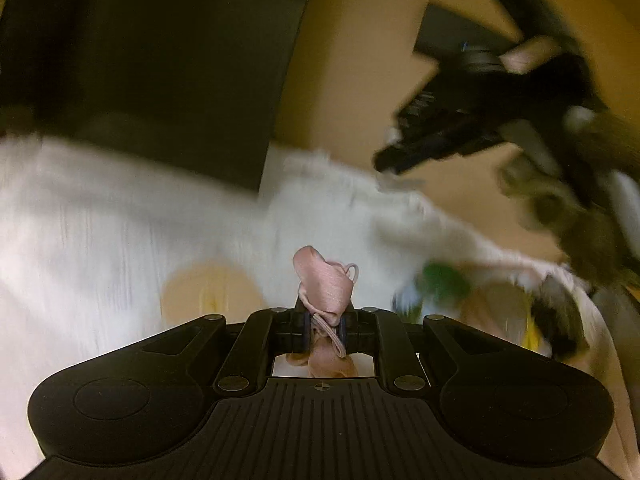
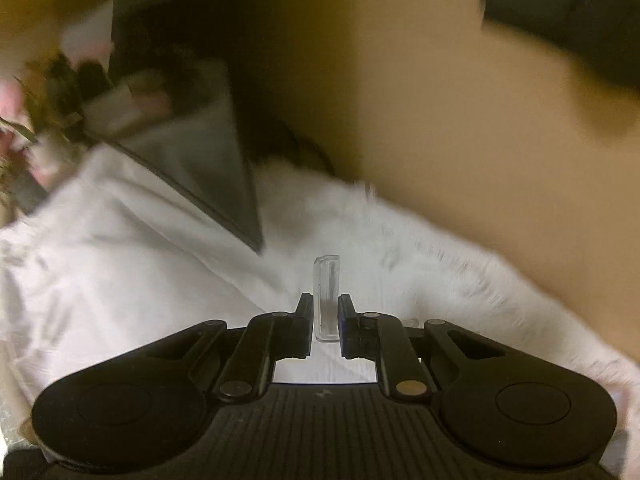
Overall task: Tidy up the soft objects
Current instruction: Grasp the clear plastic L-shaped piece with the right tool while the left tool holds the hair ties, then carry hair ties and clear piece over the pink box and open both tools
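In the left wrist view my left gripper (image 1: 324,320) is shut on a small pink fabric piece with a thin elastic loop (image 1: 326,286), held above a white furry rug (image 1: 100,220). My right gripper (image 1: 404,156) shows blurred at the upper right of that view, over the rug's edge. In the right wrist view my right gripper (image 2: 326,320) is shut on a small clear plastic piece (image 2: 327,300) that stands upright between the fingers, above the same white rug (image 2: 120,260). Both views are motion-blurred.
A dark panel (image 1: 180,72) stands behind the rug. A pile of mixed soft items, green and yellow among them (image 1: 460,292), lies at the right. A grey box (image 2: 192,148) sits on the rug, with flowery clutter (image 2: 32,120) at the left. Tan floor (image 2: 460,120) lies beyond.
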The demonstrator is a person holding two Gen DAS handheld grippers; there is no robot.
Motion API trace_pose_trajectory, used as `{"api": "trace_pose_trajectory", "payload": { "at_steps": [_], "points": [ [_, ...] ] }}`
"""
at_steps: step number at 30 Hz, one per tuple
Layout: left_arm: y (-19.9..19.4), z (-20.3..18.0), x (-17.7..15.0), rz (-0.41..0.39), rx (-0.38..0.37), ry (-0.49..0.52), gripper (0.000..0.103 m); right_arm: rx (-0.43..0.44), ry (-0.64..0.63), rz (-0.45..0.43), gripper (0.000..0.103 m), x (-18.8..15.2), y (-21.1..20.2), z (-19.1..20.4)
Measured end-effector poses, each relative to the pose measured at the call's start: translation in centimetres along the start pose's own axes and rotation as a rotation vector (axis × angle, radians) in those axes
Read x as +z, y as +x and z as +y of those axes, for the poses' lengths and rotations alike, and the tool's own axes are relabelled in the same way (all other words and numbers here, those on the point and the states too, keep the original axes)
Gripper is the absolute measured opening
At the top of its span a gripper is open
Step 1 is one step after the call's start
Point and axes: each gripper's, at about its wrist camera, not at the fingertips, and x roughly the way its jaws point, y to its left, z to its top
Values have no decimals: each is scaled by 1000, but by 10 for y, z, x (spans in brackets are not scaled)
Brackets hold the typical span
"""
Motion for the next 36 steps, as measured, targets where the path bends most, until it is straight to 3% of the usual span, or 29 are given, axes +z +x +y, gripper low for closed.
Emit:
{"api": "trace_pose_trajectory", "payload": {
  "at_steps": [5,8,15,21,25,29,36],
  "points": [
    [3,-28,41,-64,5,75,15,20,31,-110,12,4,-66,-27],
    [14,-55,54,-60,-40,110,15,-5,47,-159,12,-7,-98,-53],
    [49,-138,60,28,-229,191,15,-90,157,-213,12,-47,-147,-120],
    [102,-206,36,198,-444,200,15,-193,250,-226,12,-86,-167,-170],
    [146,-229,8,343,-519,186,15,-210,341,-190,12,-105,-156,-197],
    [181,-231,-18,437,-482,206,17,-204,396,-118,12,-118,-129,-215],
    [194,-235,-27,337,-457,318,18,-197,467,6,12,-125,-69,-232]
  ]
}}
